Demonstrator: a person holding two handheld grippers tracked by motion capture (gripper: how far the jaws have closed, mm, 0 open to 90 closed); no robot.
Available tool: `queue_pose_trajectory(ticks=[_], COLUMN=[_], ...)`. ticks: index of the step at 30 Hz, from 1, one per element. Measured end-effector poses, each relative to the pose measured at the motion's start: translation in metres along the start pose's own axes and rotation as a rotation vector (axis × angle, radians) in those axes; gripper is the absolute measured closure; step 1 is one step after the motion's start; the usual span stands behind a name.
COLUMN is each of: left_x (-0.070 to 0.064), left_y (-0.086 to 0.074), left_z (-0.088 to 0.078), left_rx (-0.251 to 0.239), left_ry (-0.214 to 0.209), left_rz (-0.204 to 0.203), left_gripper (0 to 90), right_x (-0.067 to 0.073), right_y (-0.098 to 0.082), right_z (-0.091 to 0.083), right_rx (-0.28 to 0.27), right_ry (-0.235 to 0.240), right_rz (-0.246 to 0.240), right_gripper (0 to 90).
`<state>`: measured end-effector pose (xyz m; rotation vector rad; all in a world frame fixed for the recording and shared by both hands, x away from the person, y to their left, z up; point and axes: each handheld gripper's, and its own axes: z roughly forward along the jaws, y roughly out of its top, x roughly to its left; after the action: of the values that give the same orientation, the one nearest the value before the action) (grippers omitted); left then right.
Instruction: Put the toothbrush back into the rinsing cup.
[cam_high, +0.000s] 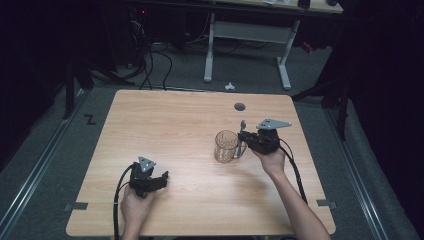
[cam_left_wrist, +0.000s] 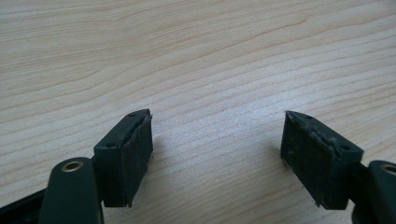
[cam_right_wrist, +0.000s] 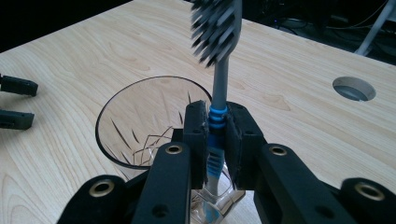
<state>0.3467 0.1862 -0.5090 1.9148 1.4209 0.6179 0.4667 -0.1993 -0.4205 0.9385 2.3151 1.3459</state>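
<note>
Table: light wood top (cam_high: 180, 125), with a round hole (cam_high: 239, 106) near its far edge.
Glass: clear cut-pattern tumbler (cam_high: 226, 146) standing upright on the table's right half, just left of the right gripper; in the right gripper view its rim (cam_right_wrist: 140, 93) sits directly beyond the jaws.
Glass contents: the blue lower end of the toothbrush reaches down by the glass's near wall; whether it is inside or just outside cannot be told.
Right gripper: (cam_high: 245, 137) jaws clamped together on the toothbrush handle, pads (cam_right_wrist: 198, 135) pressing both sides.
Left gripper: (cam_high: 162, 177) low over the near-left table, jaws wide apart, pads (cam_left_wrist: 135, 154) over bare wood.
Toothbrush: (cam_right_wrist: 218, 84) upright, grey bristle head on top, above the glass rim.
</note>
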Motion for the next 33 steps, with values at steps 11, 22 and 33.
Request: queue_pose_trajectory(ticks=[11, 22, 33], left_x=[0.0, 0.0, 0.0], left_y=[0.0, 0.0, 0.0], left_z=[0.0, 0.0, 0.0], left_rx=[0.0, 0.001, 0.001], left_ry=[0.0, 0.0, -0.001], left_rz=[0.0, 0.001, 0.0], left_gripper=[25.7, 25.7, 25.7], right_x=[-0.001, 0.0, 0.001], right_y=[-0.001, 0.0, 0.002], right_z=[0.0, -0.005, -0.017], right_rx=[0.007, 0.003, -0.005], right_ry=[0.015, 0.011, -0.003], right_rz=[0.006, 0.012, 0.005], right_gripper=[77.1, 62.7, 58.8])
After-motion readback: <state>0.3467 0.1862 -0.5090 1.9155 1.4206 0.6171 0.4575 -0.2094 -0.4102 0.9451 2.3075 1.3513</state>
